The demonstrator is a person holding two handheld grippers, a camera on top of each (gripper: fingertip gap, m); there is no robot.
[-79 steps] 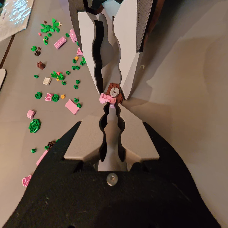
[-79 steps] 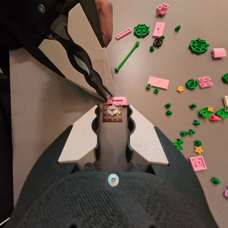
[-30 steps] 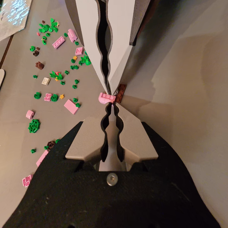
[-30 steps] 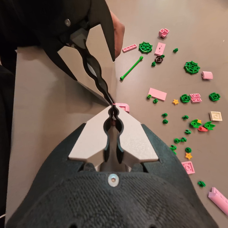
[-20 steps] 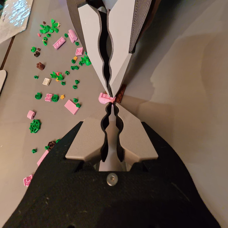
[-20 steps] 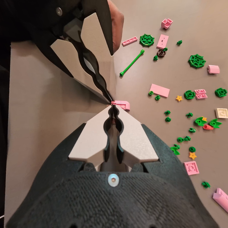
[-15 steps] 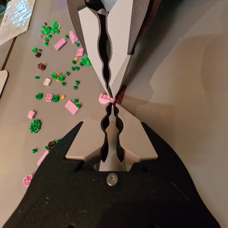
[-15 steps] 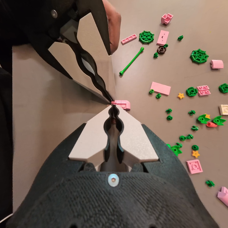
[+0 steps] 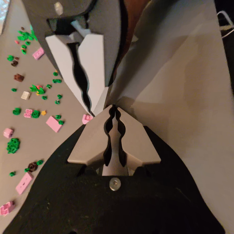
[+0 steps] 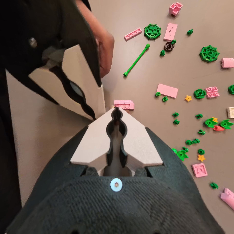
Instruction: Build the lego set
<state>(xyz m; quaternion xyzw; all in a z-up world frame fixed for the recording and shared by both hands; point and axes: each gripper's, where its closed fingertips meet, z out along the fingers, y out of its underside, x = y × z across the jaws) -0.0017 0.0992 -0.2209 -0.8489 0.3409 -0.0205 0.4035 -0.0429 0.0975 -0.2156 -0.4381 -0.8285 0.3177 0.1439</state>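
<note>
Half a second back, your left gripper (image 9: 114,107) had its tips on the near end of the pink curved brick (image 10: 124,104). Now it has come off. In the right wrist view its tips sit just left of and below that brick, apart from it, pressed together with nothing between them. Your hand (image 10: 105,50) shows behind its black shell.

Your right gripper (image 10: 116,108) has not let go. Its fingers are pressed together with their tips just under the pink curved brick. A dark sliver of the brown plate (image 10: 116,123) shows in the gap between them, so it is pinching that plate. Most of the plate is hidden by the fingers, where 2.6 s ago it lay open to view with its grey round stud. The pink curved brick stands along the plate's far edge, as before, its rounded end pointing right.

The loose pieces on the table (image 10: 139,133) lie right of the pink curved brick and none touches it:
- The pink flat tile (image 10: 167,90) is the nearest, up and to the right.
- The green rod (image 10: 136,60) lies above it.
- The yellow star (image 10: 188,98) is farther right.

Both views are a little blurred.
</note>
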